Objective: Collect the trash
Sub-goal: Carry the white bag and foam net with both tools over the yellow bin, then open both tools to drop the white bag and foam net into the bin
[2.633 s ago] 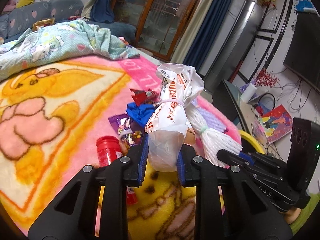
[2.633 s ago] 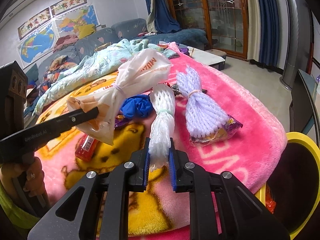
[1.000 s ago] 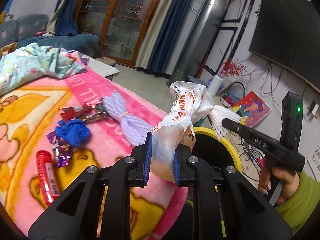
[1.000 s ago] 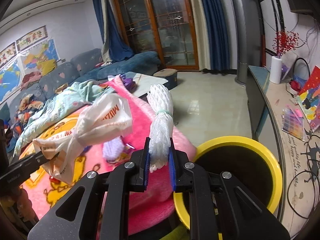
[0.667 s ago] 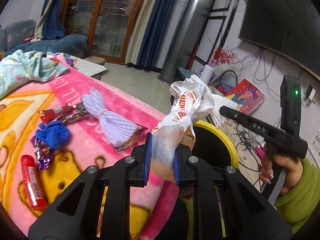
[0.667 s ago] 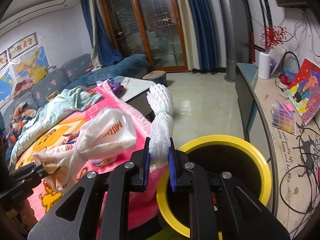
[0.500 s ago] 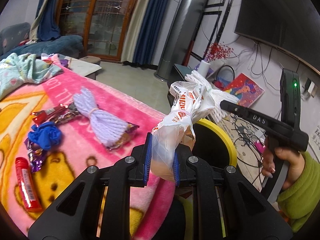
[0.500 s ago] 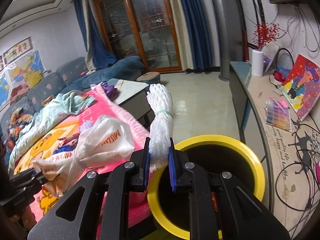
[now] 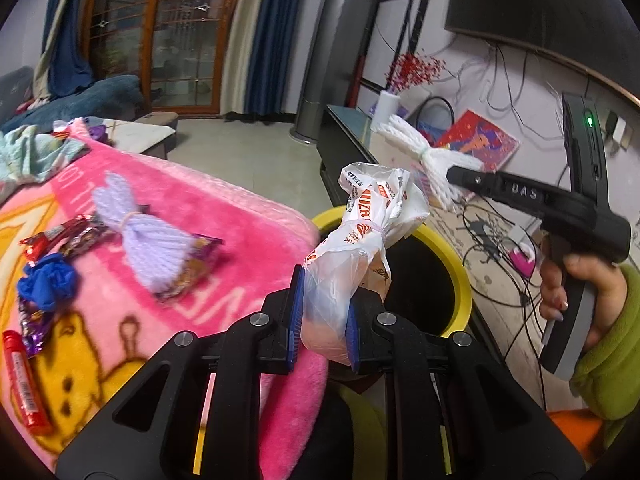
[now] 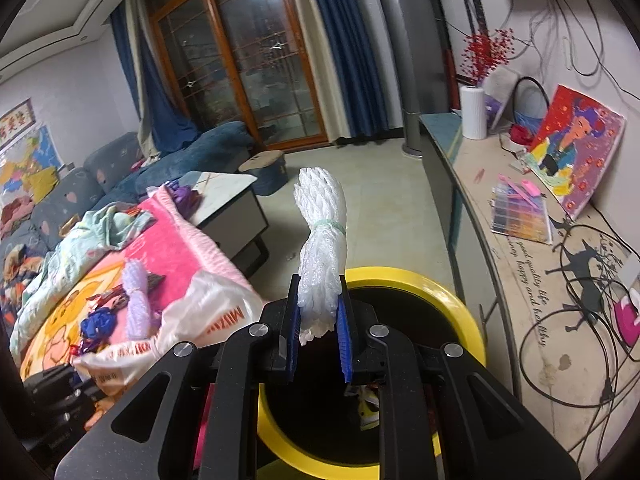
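From the left wrist camera, I see my left tool (image 9: pixel 320 316) clamped on the lower end of a tied plastic bag (image 9: pixel 360 248), white with red print. The bag stands up out of the blue pads and leans toward the yellow-rimmed bin (image 9: pixel 460 276), which sits just beside the edge of the pink blanket (image 9: pixel 240 208). I judge the bag light and soft; the film looks slick, so I would grip below the knot, where the bulk gives the pads something to bite. Further right, a hand (image 9: pixel 572 280) in a green sleeve holds my right tool (image 9: pixel 452 176), which carries a white foam net (image 9: pixel 416 152). On the blanket lie more pieces: a lilac foam net (image 9: pixel 148 240), a blue crumpled scrap (image 9: pixel 48 280), shiny wrappers (image 9: pixel 60 236) and a red tube (image 9: pixel 24 380).

From the right wrist camera, the right tool (image 10: pixel 318 324) is pressed together on the lower end of the white foam net (image 10: pixel 322 240), which rises nearly upright above the bin's yellow rim (image 10: pixel 468 320). The net looks very light, springy and crushable, so a squeeze near its banded middle or lower end should hold it without harm. Some trash already lies in the bin's dark well. The plastic bag (image 10: pixel 208 320) shows at lower left, near the rim. Both pieces seem ready to drop.
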Available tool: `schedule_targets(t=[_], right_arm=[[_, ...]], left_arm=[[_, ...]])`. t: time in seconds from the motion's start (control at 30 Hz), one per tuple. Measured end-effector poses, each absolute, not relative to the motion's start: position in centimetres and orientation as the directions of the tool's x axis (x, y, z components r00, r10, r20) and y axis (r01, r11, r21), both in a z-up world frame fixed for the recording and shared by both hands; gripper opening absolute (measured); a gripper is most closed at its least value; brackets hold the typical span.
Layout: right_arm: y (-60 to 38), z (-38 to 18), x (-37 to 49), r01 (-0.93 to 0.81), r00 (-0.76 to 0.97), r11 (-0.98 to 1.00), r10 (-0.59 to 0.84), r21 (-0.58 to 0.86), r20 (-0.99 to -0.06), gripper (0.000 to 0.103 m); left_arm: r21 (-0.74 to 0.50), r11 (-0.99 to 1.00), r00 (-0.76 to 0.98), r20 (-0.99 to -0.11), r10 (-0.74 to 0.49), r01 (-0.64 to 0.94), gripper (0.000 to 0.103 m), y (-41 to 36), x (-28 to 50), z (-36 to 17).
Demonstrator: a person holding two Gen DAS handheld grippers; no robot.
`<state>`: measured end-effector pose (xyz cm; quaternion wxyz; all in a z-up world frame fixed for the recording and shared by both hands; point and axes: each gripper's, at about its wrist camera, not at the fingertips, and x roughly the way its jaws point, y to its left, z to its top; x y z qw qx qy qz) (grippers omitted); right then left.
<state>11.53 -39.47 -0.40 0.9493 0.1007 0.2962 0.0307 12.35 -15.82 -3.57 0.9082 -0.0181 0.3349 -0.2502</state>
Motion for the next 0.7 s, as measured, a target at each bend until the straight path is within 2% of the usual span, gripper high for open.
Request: schedule_targets(t=[0.7], right_arm=[[-43.4, -3.8, 12.5, 0.086, 0.774, 0.967, 0.086, 0.239, -0.628, 0.016]], left_arm=[[-0.099, 0.844, 0.57, -0.696, -0.437, 0.526, 0.013, -22.2, 13.9, -8.6]])
